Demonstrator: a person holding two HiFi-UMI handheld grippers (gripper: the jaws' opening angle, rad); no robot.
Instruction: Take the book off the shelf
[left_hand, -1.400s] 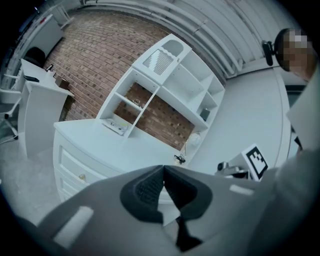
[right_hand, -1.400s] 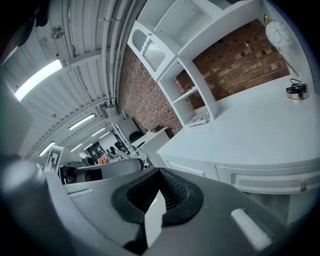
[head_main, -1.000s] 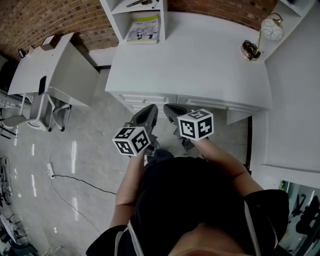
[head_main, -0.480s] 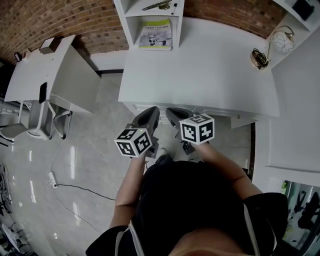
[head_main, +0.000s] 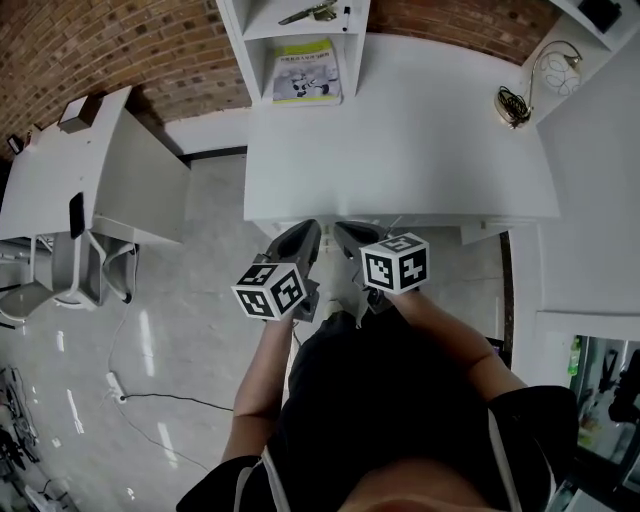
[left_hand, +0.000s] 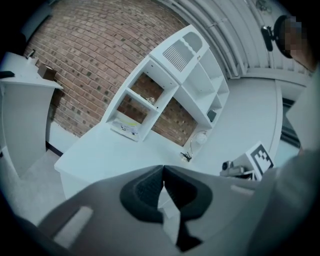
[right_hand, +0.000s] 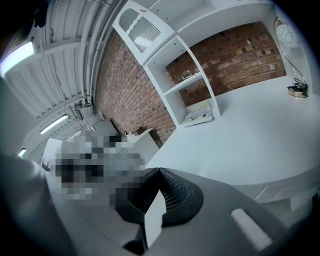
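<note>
Left gripper (head_main: 300, 236) and right gripper (head_main: 352, 234) side by side, grey jaws closed on nothing, ribbed black pads (left_hand: 142, 192), thin glossy book (head_main: 306, 72) well ahead in boxy white shelf (head_main: 350, 55)

1. I see a big white counter (head_main: 420, 140) against a brick wall.
2. A white shelf (head_main: 253, 45) stands on the counter's back left corner.
3. A book (head_main: 305, 72) lies flat in the bottom part of the shelf, right on the counter top.
4. On the board above it lie some small things (head_main: 312, 12). I cannot tell what they are.
5. A little lamp (head_main: 512, 105) stands at the back right of the counter, well apart from the shelf.
6. A smaller white counter (head_main: 130, 170) stands to the left. A small brown box (head_main: 76, 112) and a dark flat thing (head_main: 76, 213) lie on it.
7. The floor (head_main: 190, 330) is grey and shiny. A black cable (head_main: 170, 400) and a white plug strip (head_main: 117, 384) lie on it.
</note>
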